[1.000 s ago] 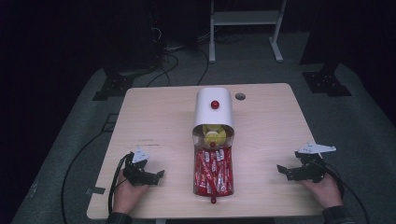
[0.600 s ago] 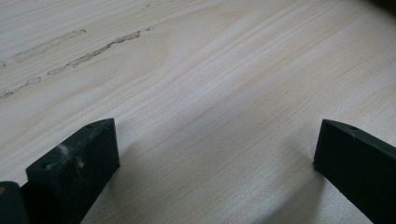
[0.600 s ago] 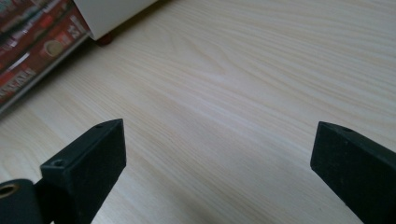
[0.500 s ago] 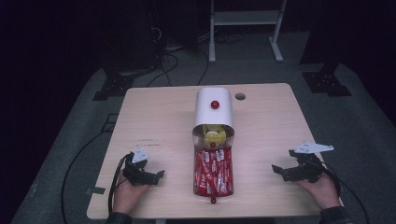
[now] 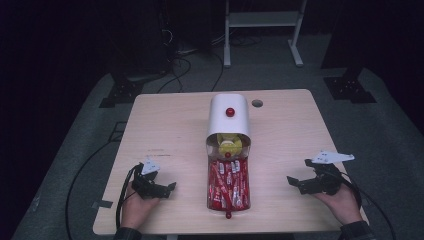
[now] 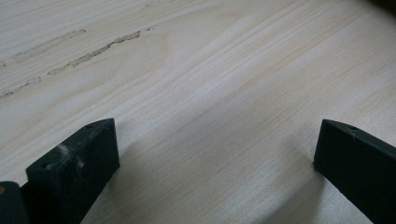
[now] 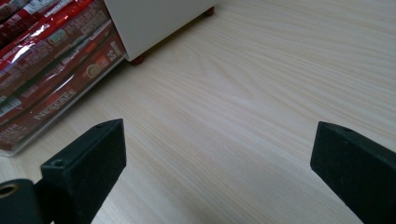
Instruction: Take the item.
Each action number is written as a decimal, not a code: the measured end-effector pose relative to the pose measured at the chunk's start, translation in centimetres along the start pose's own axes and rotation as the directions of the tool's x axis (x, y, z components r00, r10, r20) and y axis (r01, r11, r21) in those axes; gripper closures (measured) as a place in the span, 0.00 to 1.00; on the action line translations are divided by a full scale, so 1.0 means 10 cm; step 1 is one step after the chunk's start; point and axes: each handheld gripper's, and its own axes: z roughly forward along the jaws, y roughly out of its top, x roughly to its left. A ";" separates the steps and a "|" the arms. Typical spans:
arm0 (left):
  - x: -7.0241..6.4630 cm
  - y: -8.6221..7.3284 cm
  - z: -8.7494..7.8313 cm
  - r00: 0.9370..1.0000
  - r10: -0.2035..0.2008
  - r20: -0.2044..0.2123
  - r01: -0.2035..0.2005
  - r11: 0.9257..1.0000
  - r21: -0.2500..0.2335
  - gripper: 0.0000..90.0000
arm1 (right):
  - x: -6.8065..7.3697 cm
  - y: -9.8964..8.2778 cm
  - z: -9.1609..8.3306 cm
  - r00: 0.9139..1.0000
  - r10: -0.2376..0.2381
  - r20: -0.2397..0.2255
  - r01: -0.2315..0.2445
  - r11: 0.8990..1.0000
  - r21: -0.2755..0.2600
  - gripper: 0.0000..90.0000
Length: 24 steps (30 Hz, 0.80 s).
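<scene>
The right gripper (image 5: 297, 182) has crept in toward the clear drawer (image 5: 228, 185) over the last second, while the left gripper (image 5: 167, 189) has kept its place on the drawer's other side. Both point inward at the drawer, each with its 2 black jaws spread wide and nothing between them. That small move suggests the right hand is leading the approach; the left looks to be waiting.

The drawer stands pulled out toward the person from the white box (image 5: 229, 116), and it is packed with red sachets (image 5: 227, 181). Its front knob, a small red ball (image 5: 228, 215), sits near the table's (image 5: 160, 125) front edge. In the right gripper view the drawer's clear wall and the sachets (image 7: 44, 60) lie up and to the left of the jaws, near but apart, with the white box's corner (image 7: 149, 21) just behind them.

Behind the drawer, in the mouth of the box, sits a yellow thing (image 5: 231, 146) too small to identify. A second red knob (image 5: 230, 112) sits on the box's top. A round cable hole (image 5: 257, 103) lies just beyond the box on its right.

Bare wood lies between each gripper and the drawer, so nothing blocks either path.
</scene>
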 end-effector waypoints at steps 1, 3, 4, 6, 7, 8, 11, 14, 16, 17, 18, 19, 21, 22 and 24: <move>0.00 0.00 0.00 1.000 0.000 0.000 0.000 1.000 0.000 0.00 | 0.02 0.02 0.00 1.000 -0.006 -0.005 0.006 1.000 -0.005 0.03; 0.00 0.00 0.00 1.000 0.000 0.000 0.000 1.000 0.000 0.00 | 0.04 0.04 0.00 1.000 -0.007 -0.011 0.007 1.000 -0.008 0.03; 0.00 0.00 0.00 1.000 0.000 0.000 0.000 1.000 0.000 0.00 | 0.04 0.05 0.00 1.000 -0.010 -0.012 0.010 1.000 -0.008 0.03; 0.00 0.00 0.00 1.000 0.000 0.000 0.000 1.000 0.000 0.00 | 0.06 0.06 0.01 1.000 -0.011 -0.020 0.011 1.000 -0.012 0.03; 0.00 0.00 0.00 1.000 0.000 0.000 0.000 1.000 0.000 0.00 | 0.07 0.07 0.01 1.000 -0.009 -0.025 0.009 1.000 -0.015 0.03; 0.00 0.00 0.00 1.000 0.000 0.000 0.000 1.000 0.000 0.00 | 0.07 0.07 0.01 1.000 -0.009 -0.025 0.009 1.000 -0.015 0.03; 0.00 0.00 0.00 1.000 -0.004 0.000 0.004 1.000 -0.004 0.00 | 0.10 0.11 0.02 0.999 -0.015 -0.034 0.015 1.000 -0.020 0.03; 0.00 0.00 0.00 1.000 -0.004 0.000 0.004 1.000 -0.004 0.00 | 0.15 0.14 0.04 0.999 -0.023 -0.049 0.022 0.999 -0.026 0.03; 0.00 0.00 0.00 1.000 -0.003 0.000 0.003 1.000 -0.003 0.00 | 0.17 0.15 0.04 0.998 -0.021 -0.061 0.019 0.999 -0.032 0.03; 0.00 0.00 0.00 1.000 -0.003 0.000 0.003 1.000 -0.003 0.00 | 0.18 0.16 0.05 0.998 -0.019 -0.065 0.017 0.999 -0.034 0.03; 0.00 0.00 0.00 1.000 0.000 0.000 0.000 1.000 0.000 0.00 | 0.19 0.18 0.05 0.997 -0.020 -0.068 0.018 0.999 -0.038 0.03; 0.00 0.00 0.00 1.000 0.000 0.000 0.000 1.000 0.000 0.00 | 0.20 0.19 0.05 0.997 -0.024 -0.071 0.021 0.999 -0.039 0.03; 0.00 0.00 0.00 1.000 0.000 0.000 0.000 1.000 0.000 0.00 | 0.23 0.21 0.07 0.997 -0.031 -0.076 0.028 0.999 -0.040 0.03; 0.00 0.00 0.00 1.000 0.000 0.000 0.000 1.000 0.000 0.00 | 0.23 0.21 0.07 0.997 -0.031 -0.076 0.028 0.999 -0.040 0.03; 0.00 0.00 0.00 1.000 0.000 0.000 0.000 1.000 0.000 0.00 | 0.27 0.24 0.09 0.996 -0.038 -0.084 0.035 0.999 -0.038 0.03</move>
